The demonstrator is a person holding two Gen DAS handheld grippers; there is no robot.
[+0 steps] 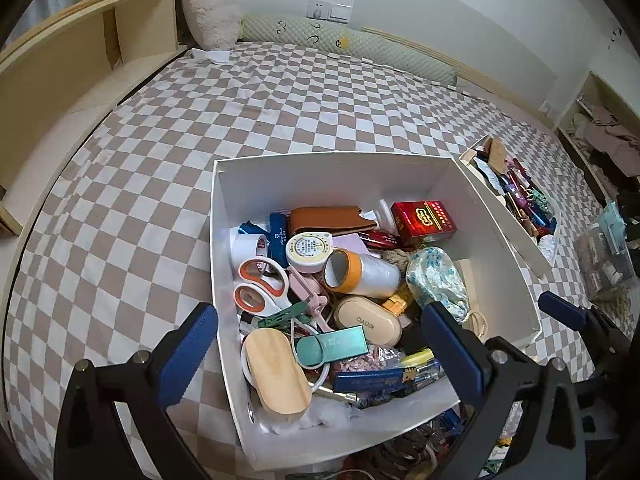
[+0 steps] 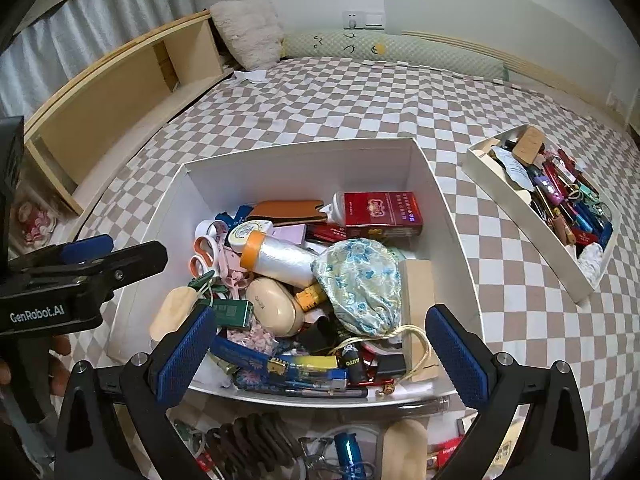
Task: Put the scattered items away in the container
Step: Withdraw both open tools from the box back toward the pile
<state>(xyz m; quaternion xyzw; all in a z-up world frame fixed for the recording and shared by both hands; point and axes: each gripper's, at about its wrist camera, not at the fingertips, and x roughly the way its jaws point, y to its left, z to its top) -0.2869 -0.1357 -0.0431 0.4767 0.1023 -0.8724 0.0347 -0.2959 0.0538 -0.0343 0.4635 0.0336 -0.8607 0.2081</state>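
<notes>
Checkered brown-and-white bedding covers the bed (image 1: 280,112) that fills both views, with a wooden headboard shelf (image 1: 80,64) on one side and a long green bolster (image 1: 360,48) along the far wall. On the bedding sits the big white box (image 2: 300,156), my container, already heaped with small things; a second, shallower white tray (image 2: 532,232) of clutter lies well apart, off to its right.

I hold both tools tilted steeply down over the near edge of the box. My left hand-held gripper (image 1: 320,344) is released, its blue pads spread wide: one pad hangs outside the box's left wall, the other over the contents, and nothing is pinched between them. My right hand-held gripper (image 2: 320,344) is likewise released with nothing held, its pads straddling the near part of the pile.

Inside the box, from largest down: a floral drawstring pouch (image 2: 360,284) just ahead of my right tool, a red carton (image 2: 380,212) toward the far wall, a roll of clear film with an orange cap (image 1: 360,272), a brown leather case (image 1: 328,220), orange-handled scissors (image 1: 260,284), a beige earbud case (image 1: 368,320) and a teal lighter (image 1: 336,344).

More scattered items (image 2: 300,448) lie on the bed below the box's near wall, beneath my right tool.
</notes>
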